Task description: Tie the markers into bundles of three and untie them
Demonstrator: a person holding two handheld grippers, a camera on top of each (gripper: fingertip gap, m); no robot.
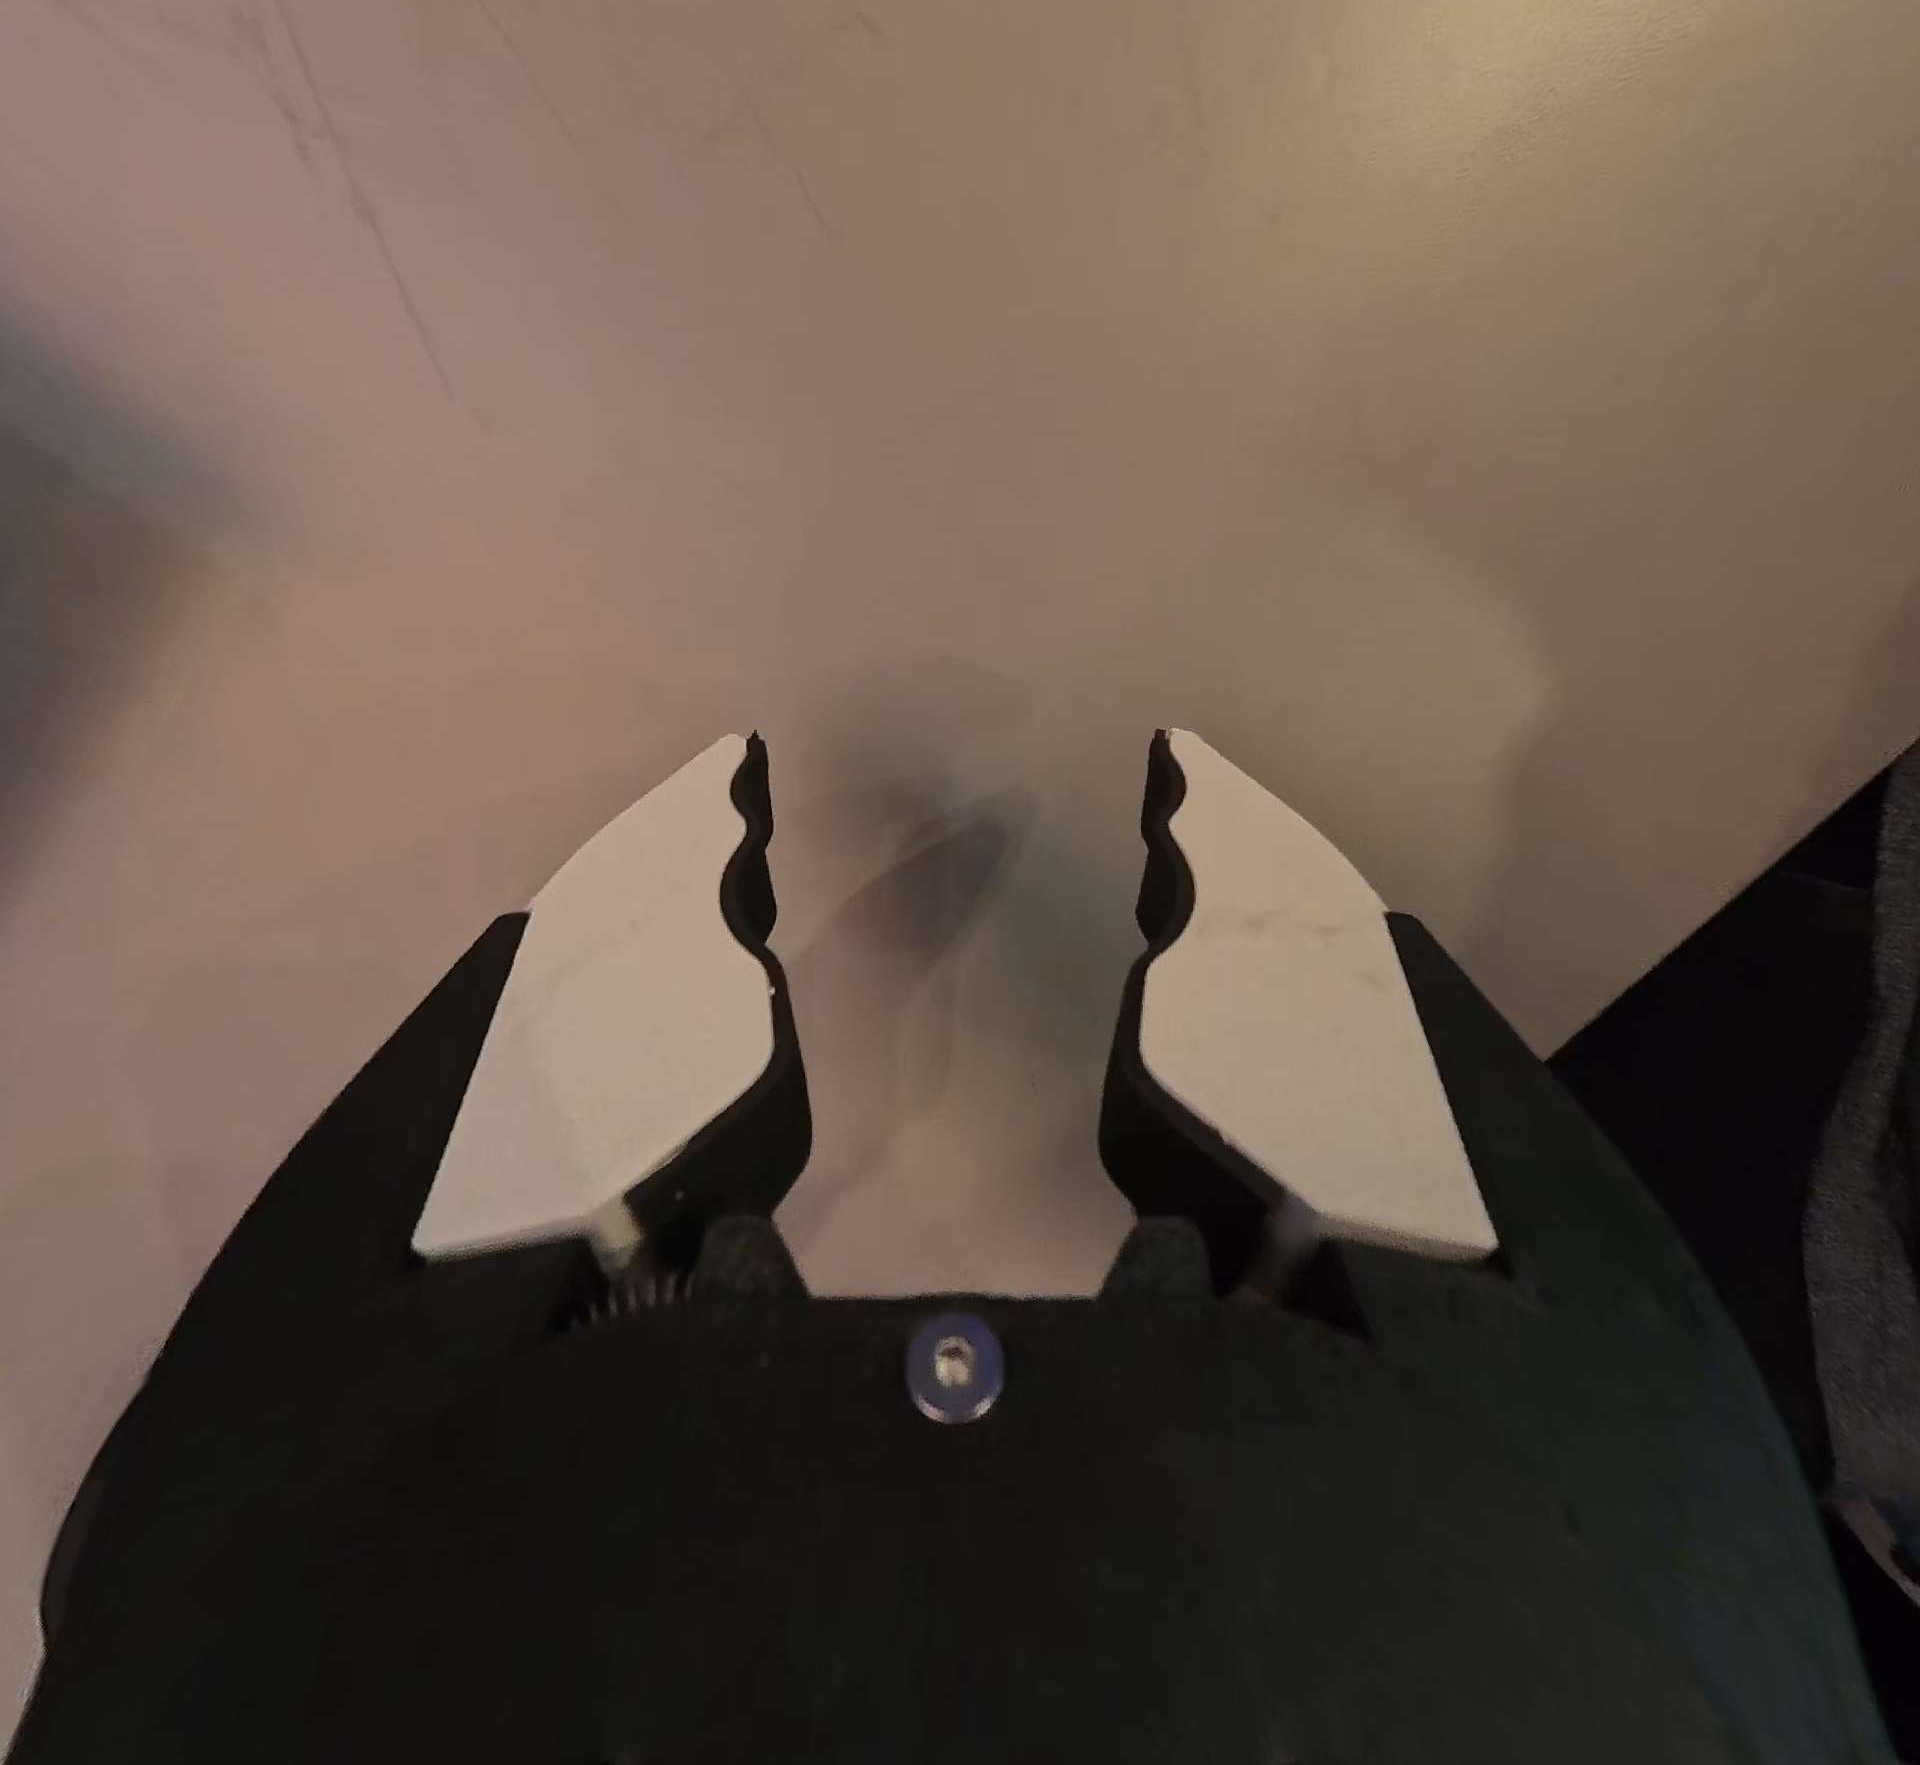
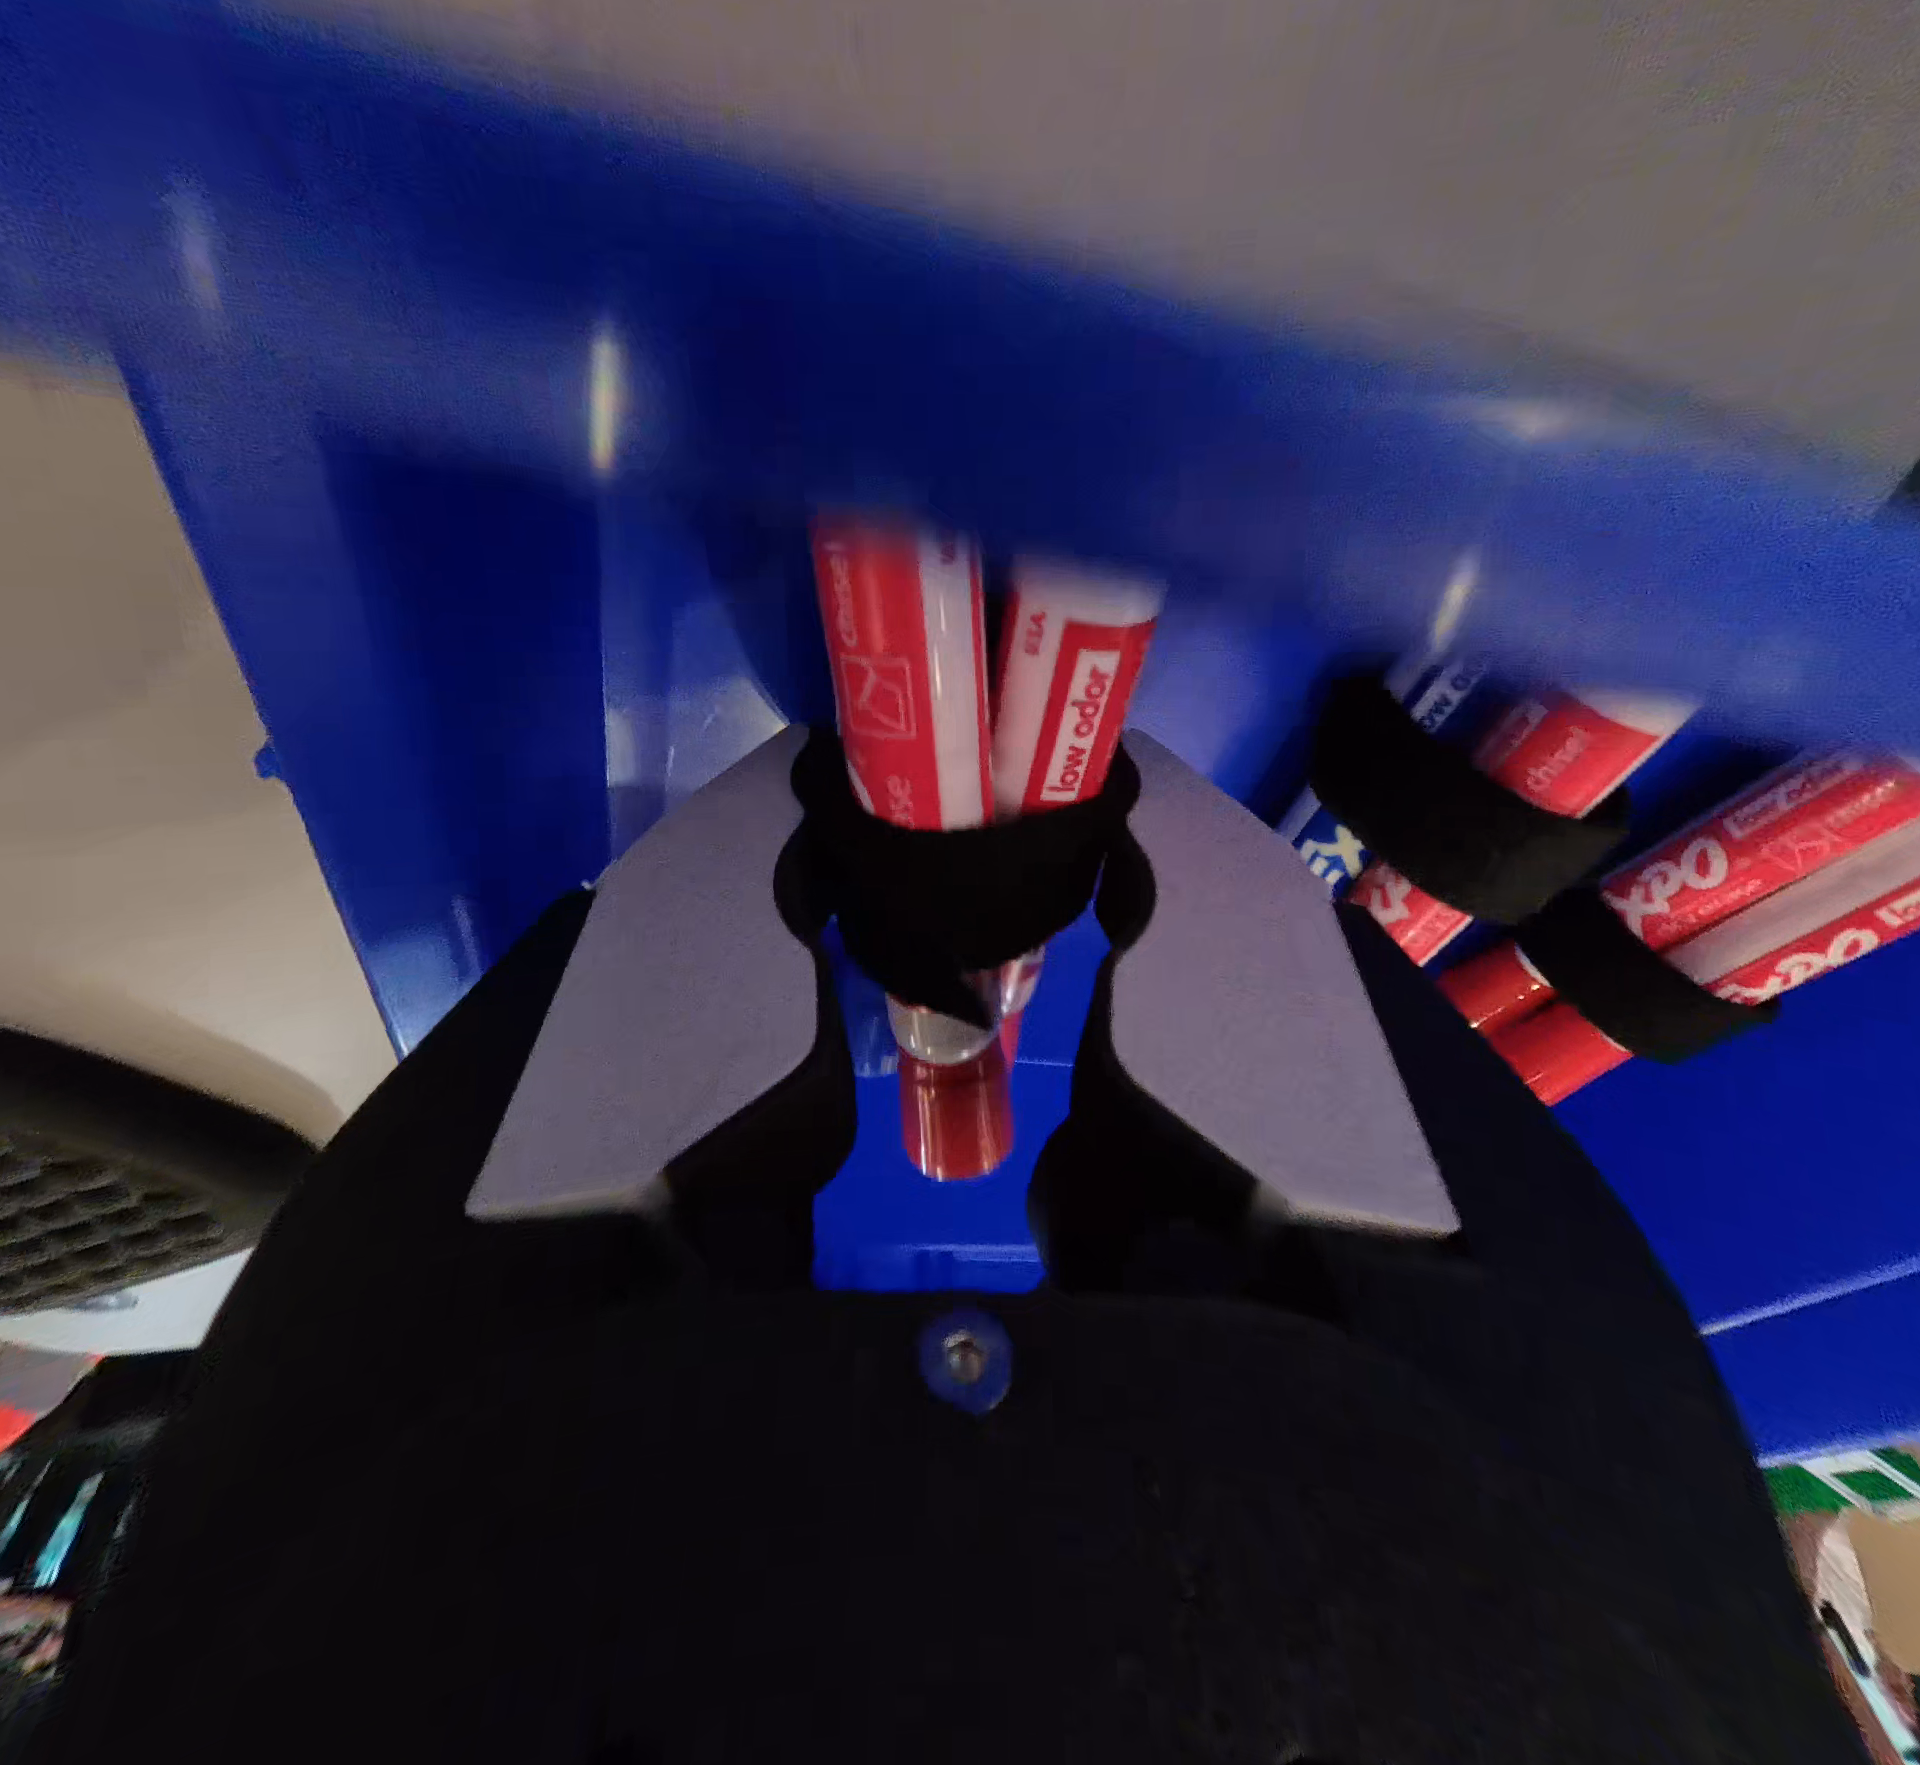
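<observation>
Right gripper (image 2: 964, 842) clamped on a black-strapped bundle of red markers (image 2: 977, 707) over blue bin (image 2: 447, 427); two more tied bundles (image 2: 1538, 842) just right. Left gripper (image 1: 961, 749) spread wide, empty, above pale tabletop (image 1: 935, 261).

Lighting is dim and warm in both views. In the left wrist view, the desk (image 1: 935, 261) is brightest toward its far right corner; soft, smeared shadows lie on it between the fingers of the left gripper (image 1: 961, 739) and at its left edge. In the right wrist view, motion blur streaks the blue bin (image 2: 520, 281), with 2 or 3 small glare spots, possibly reflections. Wide-angle distortion bends lines near frame edges.
</observation>
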